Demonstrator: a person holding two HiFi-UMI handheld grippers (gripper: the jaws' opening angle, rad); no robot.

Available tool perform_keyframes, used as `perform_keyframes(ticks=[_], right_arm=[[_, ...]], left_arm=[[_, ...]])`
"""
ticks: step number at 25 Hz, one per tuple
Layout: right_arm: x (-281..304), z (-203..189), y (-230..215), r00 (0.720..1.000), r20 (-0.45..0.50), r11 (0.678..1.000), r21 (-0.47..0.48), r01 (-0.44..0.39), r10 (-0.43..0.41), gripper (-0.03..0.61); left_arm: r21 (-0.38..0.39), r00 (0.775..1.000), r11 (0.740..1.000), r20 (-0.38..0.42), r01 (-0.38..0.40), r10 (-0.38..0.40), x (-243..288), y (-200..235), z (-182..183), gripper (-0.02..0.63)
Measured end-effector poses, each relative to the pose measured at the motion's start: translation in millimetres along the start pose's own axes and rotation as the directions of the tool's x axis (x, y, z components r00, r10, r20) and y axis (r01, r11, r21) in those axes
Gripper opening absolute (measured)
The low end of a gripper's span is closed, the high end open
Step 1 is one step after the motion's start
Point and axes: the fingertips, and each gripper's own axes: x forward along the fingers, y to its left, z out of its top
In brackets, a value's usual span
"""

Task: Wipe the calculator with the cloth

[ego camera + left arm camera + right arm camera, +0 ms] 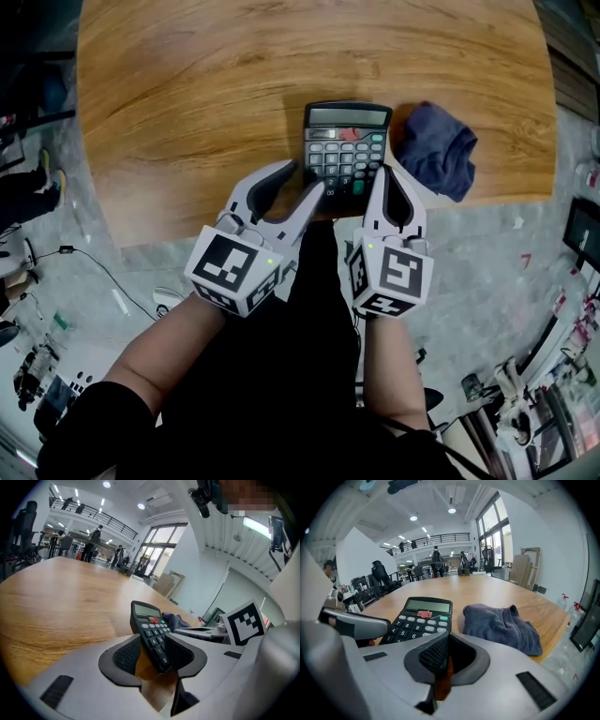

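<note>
My left gripper [302, 180] had its fingers [267, 183] spread wide about the calculator's [346, 150] near left corner. My right gripper [382, 173] was closed, empty. The cloth [436, 148] lay just beside the calculator on the surface [187, 112].

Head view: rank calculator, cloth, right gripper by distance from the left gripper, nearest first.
1. Calculator, near corner between the fingers of the left gripper.
2. Right gripper, by the calculator's near right corner.
3. Cloth, farther right on the table.

From above, the left gripper [302, 180]'s jaw seems to cover the calculator [347, 141]'s near corner.
</note>
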Motion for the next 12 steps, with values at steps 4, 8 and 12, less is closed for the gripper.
perform_keyframes(ticks=[4,8,12], right_arm=[[0.2,0.3,1.4,1.0,-0.003,1.0,-0.008,0.01,-0.01,0.015],[0.2,0.4,-0.8,1.0,0.0,1.0,-0.005,0.021,-0.021,0.015],[0.7,0.4,-0.8,1.0,0.002,1.0,0.009,0.028,-0.028,0.015]], left_arm=[[-0.004,0.999,1.0,-0.033,-0.013,0.013,2.0,3.6,-2.3,0.161],[-0.036,0.999,0.999,-0.045,-0.03,0.029,1.4,10.8,-1.3,0.163],[-0.079,0.996,0.997,-0.087,0.002,-0.009,4.3,7.5,-6.4,0.17]])
